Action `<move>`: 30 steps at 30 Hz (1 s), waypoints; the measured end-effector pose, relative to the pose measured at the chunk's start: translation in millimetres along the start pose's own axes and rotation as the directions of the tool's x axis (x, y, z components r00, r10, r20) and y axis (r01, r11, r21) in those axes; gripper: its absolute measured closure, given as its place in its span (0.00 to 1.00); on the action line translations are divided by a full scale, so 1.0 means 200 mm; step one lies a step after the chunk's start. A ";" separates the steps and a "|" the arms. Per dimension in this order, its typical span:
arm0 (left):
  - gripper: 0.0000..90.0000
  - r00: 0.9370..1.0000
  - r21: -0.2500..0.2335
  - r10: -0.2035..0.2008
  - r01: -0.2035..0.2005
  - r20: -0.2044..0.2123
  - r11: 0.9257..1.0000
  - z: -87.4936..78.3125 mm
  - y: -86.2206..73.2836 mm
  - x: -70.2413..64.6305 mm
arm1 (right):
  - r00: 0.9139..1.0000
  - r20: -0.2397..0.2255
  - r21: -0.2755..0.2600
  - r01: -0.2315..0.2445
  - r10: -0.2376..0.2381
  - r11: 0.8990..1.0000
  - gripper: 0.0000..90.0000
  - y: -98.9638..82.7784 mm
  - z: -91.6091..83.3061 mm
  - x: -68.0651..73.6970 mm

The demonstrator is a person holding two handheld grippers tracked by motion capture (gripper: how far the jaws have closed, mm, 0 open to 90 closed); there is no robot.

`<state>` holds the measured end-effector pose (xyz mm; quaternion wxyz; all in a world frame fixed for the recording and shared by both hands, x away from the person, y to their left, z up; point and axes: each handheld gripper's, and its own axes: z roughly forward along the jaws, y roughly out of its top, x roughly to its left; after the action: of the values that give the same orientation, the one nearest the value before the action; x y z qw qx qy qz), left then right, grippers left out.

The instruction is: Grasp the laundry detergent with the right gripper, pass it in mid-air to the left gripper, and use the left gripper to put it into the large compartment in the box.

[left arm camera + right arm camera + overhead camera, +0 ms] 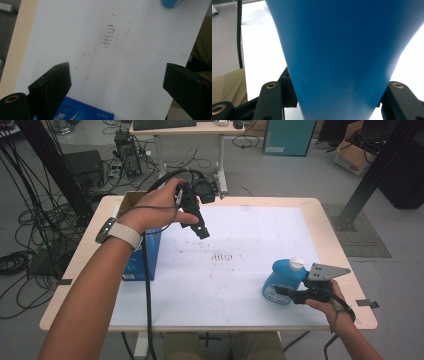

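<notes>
One blue bottle – one blue box

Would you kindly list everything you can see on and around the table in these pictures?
bottle: one, blue with a white cap, near right part of the sheet, gripped.
box: one, blue, open top, at the table's left side.
sheet: one, white, brown smudges mid-sheet, covering the tabletop.
table: one, light wood, centre.
desk: one, pale, beyond the table, keyboard on it.
cables: many, black, on the floor at left.
left gripper: one, black, raised over the sheet, jaws apart.
right gripper: one, black, closed on the bottle.
</notes>
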<state>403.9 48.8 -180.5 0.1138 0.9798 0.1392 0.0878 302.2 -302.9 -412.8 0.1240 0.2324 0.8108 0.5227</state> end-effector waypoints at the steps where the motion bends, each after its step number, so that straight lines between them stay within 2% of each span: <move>1: 0.09 1.000 -0.003 0.004 -0.004 -0.005 1.000 0.00 0.00 -0.01 | 1.000 -0.002 0.004 0.000 0.000 1.000 0.48 0.00 0.00 0.00; 5: 0.09 1.000 -0.009 0.008 -0.008 -0.013 1.000 -0.02 0.01 -0.03 | 1.000 0.008 0.001 -0.023 0.023 1.000 0.48 0.01 0.00 -0.01; 11: 0.09 1.000 -0.019 0.007 -0.007 -0.019 1.000 -0.05 0.02 -0.05 | 1.000 0.004 0.001 -0.023 0.023 1.000 0.48 0.03 0.00 -0.01; 14: 0.09 1.000 -0.021 0.005 -0.006 -0.018 1.000 -0.07 0.02 -0.06 | 1.000 -0.013 -0.010 -0.026 0.026 1.000 0.48 0.07 -0.02 -0.01; 17: 0.09 1.000 -0.047 -0.003 0.003 -0.003 0.999 -0.09 0.01 -0.06 | 0.999 -0.028 -0.004 -0.021 0.021 1.000 0.48 0.11 -0.03 -0.01; 19: 0.09 1.000 -0.056 -0.004 0.004 -0.011 0.998 -0.11 0.01 -0.08 | 0.998 -0.056 -0.001 -0.034 0.034 0.999 0.48 0.15 -0.04 -0.01; 25: 0.08 1.000 -0.058 -0.004 0.002 -0.025 0.998 -0.15 0.00 -0.10 | 0.996 -0.085 0.007 -0.033 0.033 0.999 0.48 0.21 -0.05 -0.01; 26: 0.08 1.000 -0.075 -0.008 0.008 -0.008 0.997 -0.17 0.00 -0.11 | 0.994 -0.102 0.011 -0.026 0.027 1.000 0.48 0.23 -0.05 -0.01; 30: 0.08 1.000 -0.091 -0.003 0.002 -0.011 0.996 -0.21 0.00 -0.14 | 0.992 -0.128 0.020 -0.006 0.009 1.000 0.48 0.29 -0.05 0.00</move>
<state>368.8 48.3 -144.6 0.1578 0.9728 0.1371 0.0996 312.0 -290.3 -355.5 0.0674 0.2025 0.8213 0.5291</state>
